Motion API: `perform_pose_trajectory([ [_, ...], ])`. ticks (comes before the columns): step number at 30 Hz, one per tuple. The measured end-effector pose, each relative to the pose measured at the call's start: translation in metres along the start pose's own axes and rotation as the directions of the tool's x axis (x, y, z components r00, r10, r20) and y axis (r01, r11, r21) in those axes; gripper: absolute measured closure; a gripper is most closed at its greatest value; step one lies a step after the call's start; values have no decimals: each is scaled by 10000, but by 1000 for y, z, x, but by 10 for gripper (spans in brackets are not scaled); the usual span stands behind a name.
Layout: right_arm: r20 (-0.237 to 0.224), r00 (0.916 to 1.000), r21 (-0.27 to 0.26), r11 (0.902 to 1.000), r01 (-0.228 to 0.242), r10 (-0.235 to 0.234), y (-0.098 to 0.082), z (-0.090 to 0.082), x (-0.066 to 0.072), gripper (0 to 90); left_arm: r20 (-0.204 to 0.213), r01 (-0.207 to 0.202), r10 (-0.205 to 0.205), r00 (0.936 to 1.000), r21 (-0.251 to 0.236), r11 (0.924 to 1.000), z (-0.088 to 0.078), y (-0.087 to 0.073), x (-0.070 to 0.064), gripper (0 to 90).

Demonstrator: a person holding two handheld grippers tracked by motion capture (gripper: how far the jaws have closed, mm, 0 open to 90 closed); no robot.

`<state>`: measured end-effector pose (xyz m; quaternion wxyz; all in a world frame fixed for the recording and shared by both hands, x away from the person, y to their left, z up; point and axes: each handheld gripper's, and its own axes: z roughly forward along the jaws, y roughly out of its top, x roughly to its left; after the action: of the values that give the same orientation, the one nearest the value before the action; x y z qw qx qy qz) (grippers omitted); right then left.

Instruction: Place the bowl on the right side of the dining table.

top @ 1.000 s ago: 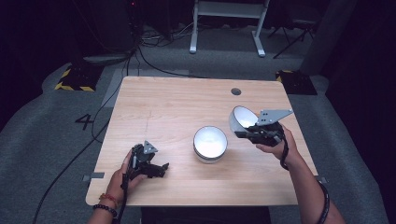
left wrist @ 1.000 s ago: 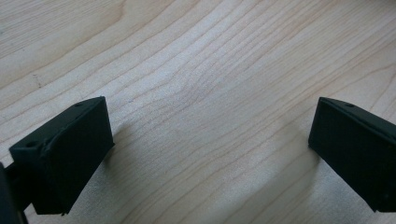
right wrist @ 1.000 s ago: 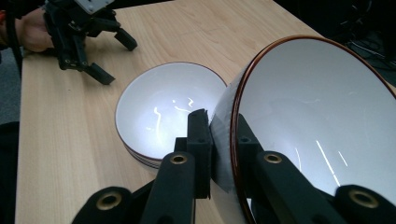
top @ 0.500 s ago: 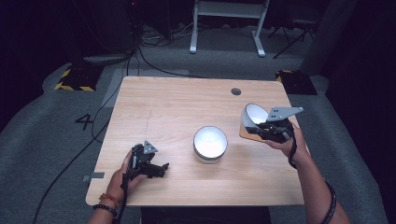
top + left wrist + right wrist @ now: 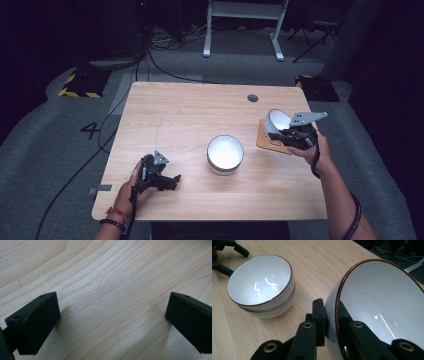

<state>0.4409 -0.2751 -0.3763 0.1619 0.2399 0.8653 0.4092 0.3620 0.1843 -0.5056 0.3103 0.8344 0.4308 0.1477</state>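
A white bowl with a brown rim [image 5: 276, 120] [image 5: 382, 305] hangs tilted on its side over the table's right part, and my right gripper [image 5: 280, 133] [image 5: 331, 315] is shut on its wall. Just beneath it lies a small brown board [image 5: 270, 142]. A stack of two matching white bowls [image 5: 225, 153] [image 5: 260, 287] stands upright at the table's middle. My left gripper [image 5: 161, 178] [image 5: 112, 322] rests near the front left edge, its jaws wide apart over bare wood; it also appears far off in the right gripper view [image 5: 227, 252].
The light wooden table [image 5: 190, 115] has a round cable hole [image 5: 252, 98] at its back right. Cables [image 5: 100, 145] trail off the left side onto grey carpet. A white desk frame [image 5: 245, 30] stands behind the table.
My right gripper has carried the tilted bowl rightward, away from the stacked bowls, to above the brown board. The left gripper has stayed put.
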Motion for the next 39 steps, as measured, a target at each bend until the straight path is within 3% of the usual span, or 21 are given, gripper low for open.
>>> perform_pose_trajectory([
  [17,614,9971,661,9966,-489,448,-12,20,-26,822,17,-7,7,10000,4,10000,0,0,0,0],
  [26,914,9932,1059,9910,-821,725,-18,33,-40,822,-19,3,-4,10000,-33,10000,0,0,0,0],
  [39,1096,9889,1567,9807,-1169,1003,-29,52,-51,822,-17,-2,2,10000,-38,10000,0,0,0,0],
])
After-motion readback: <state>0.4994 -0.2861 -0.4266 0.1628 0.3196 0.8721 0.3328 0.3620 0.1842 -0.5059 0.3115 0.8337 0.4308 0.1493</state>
